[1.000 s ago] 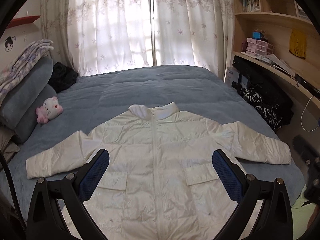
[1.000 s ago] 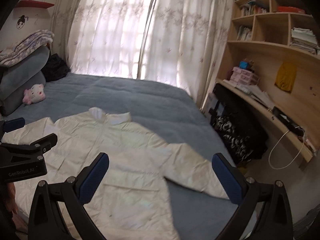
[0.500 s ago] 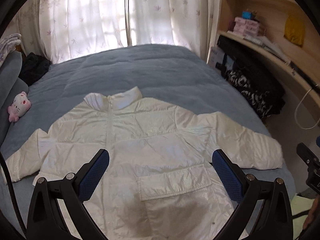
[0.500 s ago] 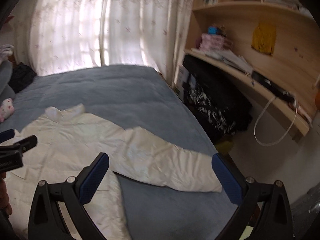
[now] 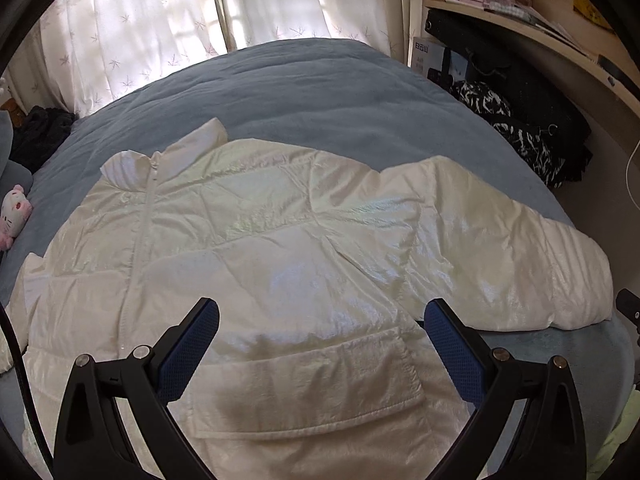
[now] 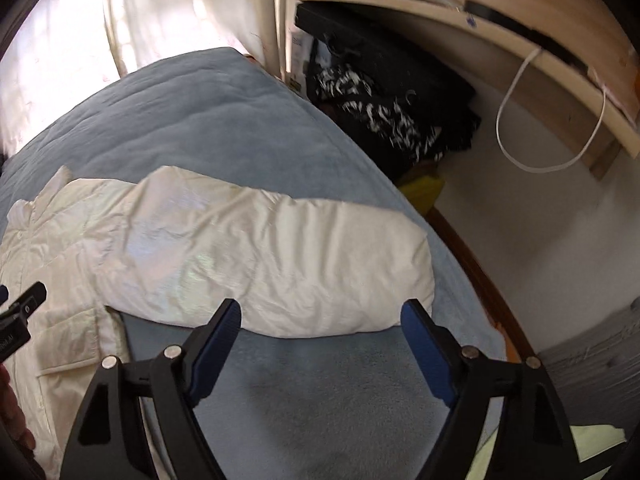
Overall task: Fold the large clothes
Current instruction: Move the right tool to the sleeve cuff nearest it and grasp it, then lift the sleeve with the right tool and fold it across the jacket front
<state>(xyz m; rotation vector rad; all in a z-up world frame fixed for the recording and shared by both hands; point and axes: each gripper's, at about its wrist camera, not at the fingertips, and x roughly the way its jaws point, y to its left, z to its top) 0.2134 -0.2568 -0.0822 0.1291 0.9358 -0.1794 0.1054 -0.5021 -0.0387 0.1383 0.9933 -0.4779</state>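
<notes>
A large white puffer jacket (image 5: 256, 240) lies flat, zipped, front up on the blue bed (image 5: 320, 92), collar toward the window. Its right sleeve (image 6: 280, 256) stretches toward the bed's right edge. My left gripper (image 5: 320, 316) is open and empty, low over the jacket's right pocket (image 5: 312, 384). My right gripper (image 6: 320, 320) is open and empty, just in front of the right sleeve's cuff end. The left gripper's body (image 6: 16, 320) shows at the left edge of the right wrist view.
A wooden desk shelf (image 6: 500, 36) with a white cable (image 6: 520, 120) runs along the right wall. Black bags (image 6: 392, 100) lie between bed and desk. A pink plush toy (image 5: 14, 212) and dark clothes (image 5: 40, 136) sit at the bed's left. Curtains (image 5: 180, 20) hang behind.
Both grippers have moved right and lower toward the jacket. The left one now hovers over the right pocket; the right one has closed in on the right sleeve. Both stay open.
</notes>
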